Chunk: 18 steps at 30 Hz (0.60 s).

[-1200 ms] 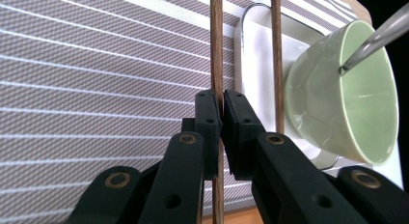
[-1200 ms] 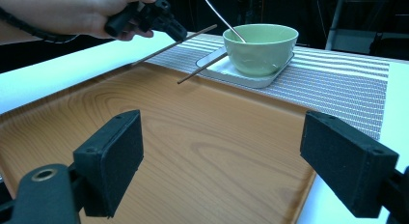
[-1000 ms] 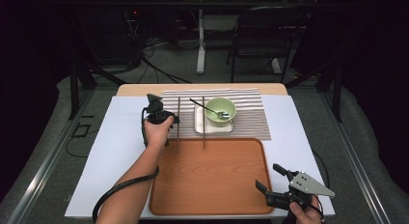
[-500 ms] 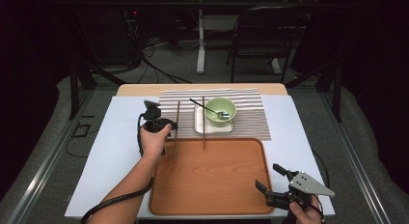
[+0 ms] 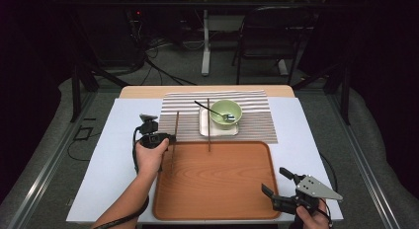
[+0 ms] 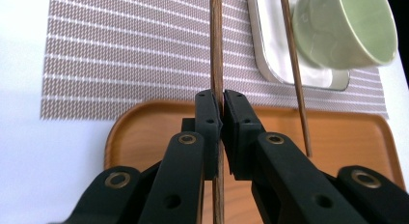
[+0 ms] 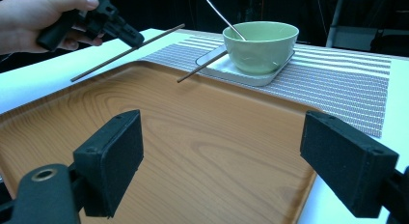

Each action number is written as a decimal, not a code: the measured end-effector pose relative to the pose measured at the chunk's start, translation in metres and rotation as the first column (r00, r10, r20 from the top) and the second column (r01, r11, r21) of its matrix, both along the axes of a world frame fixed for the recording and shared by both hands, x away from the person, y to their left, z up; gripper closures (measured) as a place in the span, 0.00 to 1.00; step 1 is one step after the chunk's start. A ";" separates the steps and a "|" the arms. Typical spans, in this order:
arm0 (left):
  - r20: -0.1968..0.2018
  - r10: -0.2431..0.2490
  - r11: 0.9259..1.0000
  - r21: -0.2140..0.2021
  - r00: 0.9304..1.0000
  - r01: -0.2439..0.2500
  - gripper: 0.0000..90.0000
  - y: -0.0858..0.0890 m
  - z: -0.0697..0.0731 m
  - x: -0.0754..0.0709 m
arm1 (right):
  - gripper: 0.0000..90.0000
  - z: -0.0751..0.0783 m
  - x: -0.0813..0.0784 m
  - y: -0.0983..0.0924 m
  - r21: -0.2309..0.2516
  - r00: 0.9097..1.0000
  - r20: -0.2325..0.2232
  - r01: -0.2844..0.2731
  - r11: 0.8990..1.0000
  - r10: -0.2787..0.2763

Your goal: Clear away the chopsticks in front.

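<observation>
My left gripper (image 5: pixel 169 138) is shut on a dark wooden chopstick (image 6: pixel 216 50), held off the table over the left rim of the wooden tray (image 5: pixel 217 209). The chopstick (image 5: pixel 174 133) points away toward the striped placemat (image 5: pixel 254 115). A second chopstick (image 5: pixel 208 123) lies with its far part on the white plate (image 5: pixel 203 125) and its near tip on the tray. A green bowl (image 5: pixel 226 112) with a metal spoon (image 5: pixel 207 107) stands on that plate. My right gripper (image 5: pixel 277 185) is open at the tray's near right corner, with nothing between its jaws.
The tray and placemat lie on a white sheet (image 5: pixel 116 140) over the table. The bowl (image 7: pixel 260 43) and plate (image 7: pixel 241 72) stand beyond the tray's far edge. A chair (image 5: pixel 269 36) and desk legs stand on the floor behind the table.
My left gripper has carried the chopstick to the left and toward me, from beside the plate to the tray's left rim. The right gripper has stayed still.
</observation>
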<state>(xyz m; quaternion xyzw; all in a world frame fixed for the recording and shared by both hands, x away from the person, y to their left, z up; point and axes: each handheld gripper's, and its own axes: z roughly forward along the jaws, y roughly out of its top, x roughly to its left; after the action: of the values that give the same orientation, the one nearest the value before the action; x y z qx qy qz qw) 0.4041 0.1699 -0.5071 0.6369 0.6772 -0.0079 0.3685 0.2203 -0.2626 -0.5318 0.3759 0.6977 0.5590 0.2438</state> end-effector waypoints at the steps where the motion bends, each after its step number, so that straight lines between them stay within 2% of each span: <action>1: 0.005 0.001 1.000 0.005 1.000 -0.001 0.95 0.000 0.000 -0.003 | 0.16 0.000 0.000 0.000 -0.001 1.000 0.001 0.000 1.000 0.000; 3: 0.016 -0.005 1.000 0.017 1.000 0.004 0.95 0.002 -0.001 -0.010 | 0.16 0.000 0.000 0.000 0.000 1.000 0.002 0.000 1.000 0.000; 5: 0.019 0.000 1.000 0.010 1.000 0.000 0.95 0.003 -0.003 -0.018 | 0.16 0.000 0.000 0.000 0.001 1.000 0.001 0.000 1.000 0.000; 13: 0.016 0.009 0.999 0.032 1.000 -0.010 0.95 0.004 -0.013 -0.048 | 0.16 0.000 0.000 0.000 -0.001 1.000 0.002 0.001 1.000 -0.001; 18: 0.032 0.007 0.995 0.096 0.999 -0.010 0.95 -0.001 -0.015 -0.068 | 0.16 0.000 0.000 0.000 -0.001 1.000 0.001 0.000 1.000 0.000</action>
<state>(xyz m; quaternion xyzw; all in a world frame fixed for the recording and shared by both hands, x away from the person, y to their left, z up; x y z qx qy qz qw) 0.3363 0.1693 -0.5217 0.6512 0.6734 0.0366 0.3481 0.2203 -0.2625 -0.5317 0.3754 0.6979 0.5590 0.2441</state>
